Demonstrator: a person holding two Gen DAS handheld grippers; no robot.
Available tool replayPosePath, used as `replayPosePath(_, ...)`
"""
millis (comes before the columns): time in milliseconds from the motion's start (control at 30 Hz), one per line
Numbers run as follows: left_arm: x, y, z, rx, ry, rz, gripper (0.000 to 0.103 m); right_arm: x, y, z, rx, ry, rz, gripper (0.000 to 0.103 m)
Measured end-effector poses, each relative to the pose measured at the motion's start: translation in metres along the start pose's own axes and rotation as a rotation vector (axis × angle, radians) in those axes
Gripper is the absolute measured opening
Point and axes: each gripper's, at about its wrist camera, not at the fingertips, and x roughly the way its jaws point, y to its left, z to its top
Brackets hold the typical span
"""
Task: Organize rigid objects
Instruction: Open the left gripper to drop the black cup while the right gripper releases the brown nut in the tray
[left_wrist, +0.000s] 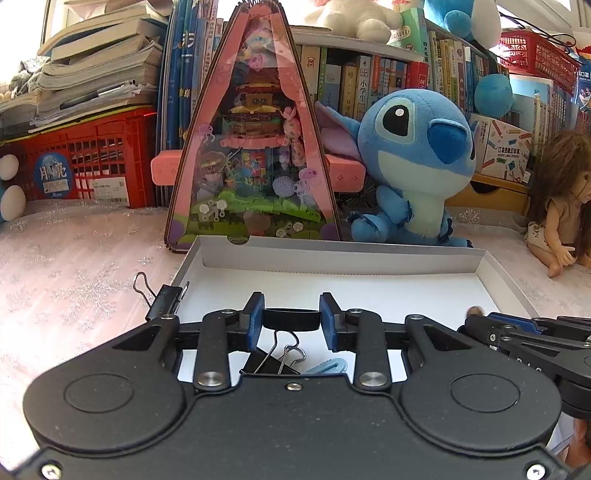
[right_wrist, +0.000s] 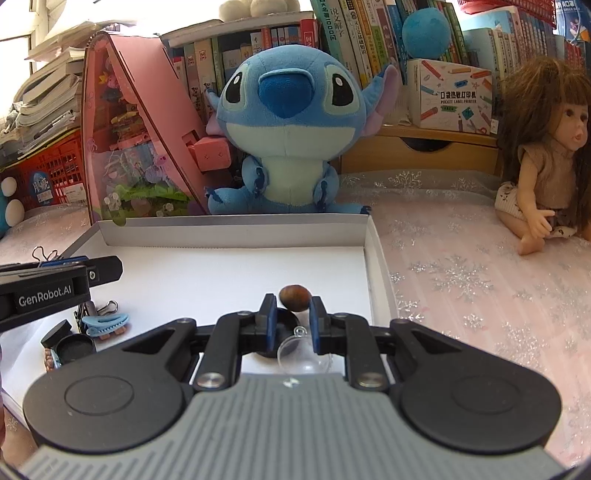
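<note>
Your left gripper (left_wrist: 291, 319) sits at the lower centre of its frame with a black binder clip (left_wrist: 291, 319) between its blue pads, jaws narrowed and pressing its two ends. The clip's long axis runs left to right across the frame, its wire handles (left_wrist: 286, 349) hanging down toward you. It is above the floor of the white box (left_wrist: 332, 260), where another black clip (left_wrist: 267, 363) and a light-blue clip (left_wrist: 328, 365) lie just below. A third binder clip (left_wrist: 162, 301) sits on the box's left rim.

Your right gripper (right_wrist: 293, 301) at lower centre is closed on a small brown nut (right_wrist: 294, 297), pads touching its sides, long axis across the frame. A clear dome (right_wrist: 304, 354) lies beneath.
</note>
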Motion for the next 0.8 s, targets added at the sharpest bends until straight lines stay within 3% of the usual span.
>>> replayPosePath(300,0.003,0.001,-0.001,-0.006,0.032,0.001,0.031,0.0,0.001,0.0,0.005,0.002,-0.007,0.023)
replayPosePath(400,0.001,0.001,0.0,-0.008,0.033,0.008,0.032,-0.002,0.0,-0.001,0.018,-0.008,-0.005,0.029)
replayPosePath(467,-0.002,0.001,0.0,-0.004,0.028,0.005,0.045,-0.007,-0.002,-0.002,0.025,-0.025,0.005,0.031)
replayPosePath(533,-0.006,0.0,0.001,0.001,0.019,0.003,0.048,-0.013,-0.002,-0.002,0.019,-0.041,0.001,0.046)
replayPosePath(600,-0.012,-0.001,0.001,-0.001,0.013,0.0,0.053,-0.019,-0.003,-0.003,0.013,-0.054,0.002,0.048)
replayPosePath(800,-0.04,-0.006,0.003,0.015,-0.044,-0.027,0.08,-0.042,-0.007,-0.001,0.021,-0.093,0.004,0.065)
